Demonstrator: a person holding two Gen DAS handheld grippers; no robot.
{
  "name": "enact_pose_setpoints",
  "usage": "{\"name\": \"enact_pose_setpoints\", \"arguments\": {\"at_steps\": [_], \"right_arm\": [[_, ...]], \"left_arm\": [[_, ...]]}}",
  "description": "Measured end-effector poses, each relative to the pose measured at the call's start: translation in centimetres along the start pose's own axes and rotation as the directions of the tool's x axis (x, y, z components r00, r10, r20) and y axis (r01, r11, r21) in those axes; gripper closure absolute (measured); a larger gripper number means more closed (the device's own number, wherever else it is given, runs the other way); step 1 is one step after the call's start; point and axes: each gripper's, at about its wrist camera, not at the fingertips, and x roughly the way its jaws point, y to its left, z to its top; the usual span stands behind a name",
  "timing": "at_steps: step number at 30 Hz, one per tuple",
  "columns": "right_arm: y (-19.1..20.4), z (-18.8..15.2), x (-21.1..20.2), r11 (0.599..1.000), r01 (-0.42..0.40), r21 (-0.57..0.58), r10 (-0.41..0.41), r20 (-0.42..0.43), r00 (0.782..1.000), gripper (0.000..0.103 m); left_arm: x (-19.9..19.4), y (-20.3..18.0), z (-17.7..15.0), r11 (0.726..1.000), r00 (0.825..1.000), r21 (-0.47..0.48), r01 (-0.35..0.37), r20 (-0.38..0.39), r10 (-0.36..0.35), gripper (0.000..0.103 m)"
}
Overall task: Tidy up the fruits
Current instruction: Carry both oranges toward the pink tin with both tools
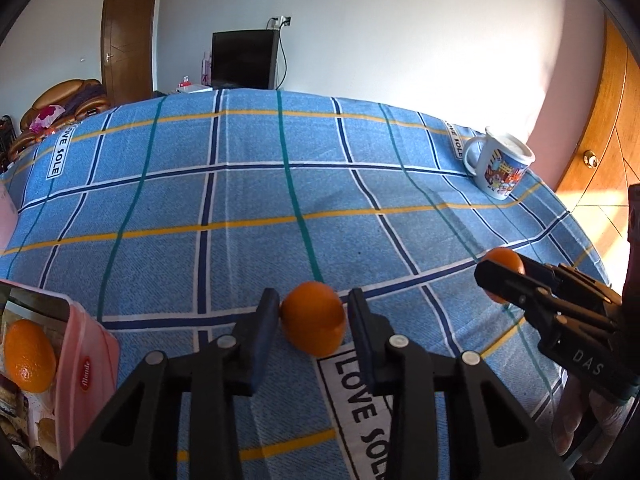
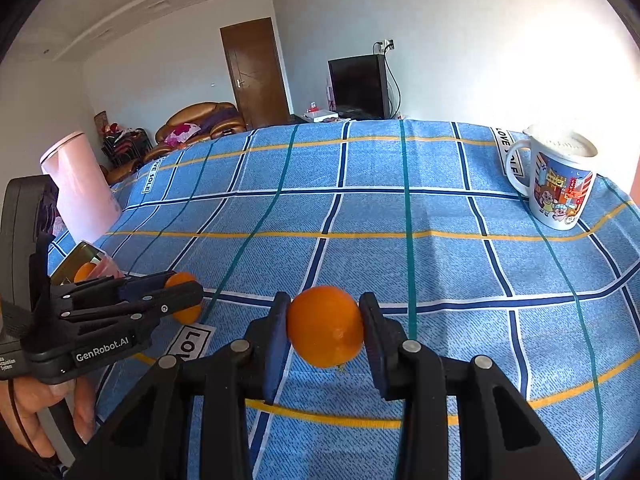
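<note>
A blue plaid cloth [image 2: 360, 216] printed "LOVE SOLE" covers the table. On it stand a cartoon mug [image 2: 558, 182] at the far right, a pink box [image 1: 86, 376] and a pink container [image 2: 80, 184] at the left, plus two oranges [image 1: 313, 323] [image 2: 325, 326].

White walls [image 2: 460, 40] enclose the room, with stepped moulding at the ceiling [image 2: 140, 4]. A brown wooden door [image 2: 256, 72] stands closed in the far wall. Right of it, a dark screen [image 2: 358, 86] sits below a wall socket [image 2: 387, 44] with a cable hanging down. A brown sofa [image 2: 200, 122] strewn with clothing occupies the far left. Strong sunlight washes out the right wall and falls across wooden panelling [image 1: 612, 128].
</note>
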Motion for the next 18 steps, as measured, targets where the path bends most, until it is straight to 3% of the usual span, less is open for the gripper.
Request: {"name": "enact_pose_setpoints", "arguments": {"at_steps": [3, 6, 13, 18], "right_arm": [[0.0, 0.0, -0.2, 1.000, -0.001, 0.001, 0.001, 0.009, 1.000, 0.066], [0.0, 0.1, -0.3, 1.000, 0.001, 0.001, -0.001, 0.015, 1.000, 0.066], [0.0, 0.0, -0.5, 1.000, 0.003, 0.001, -0.003, 0.026, 1.000, 0.066], [0.1, 0.0, -0.5, 1.000, 0.008, -0.003, -0.008, 0.025, 1.000, 0.066]], "left_arm": [[-0.4, -0.4, -0.1, 1.000, 1.000, 0.018, 0.003, 0.017, -0.004, 0.066], [-0.6, -0.6, -0.2, 0.999, 1.000, 0.034, 0.011, 0.019, -0.012, 0.076], [-0.1, -0.6, -0.3, 1.000, 1.000, 0.026, 0.016, -0.019, -0.016, 0.076], [0.0, -0.2, -0.3, 1.000, 1.000, -0.005, 0.012, -0.022, -0.012, 0.050]]}}
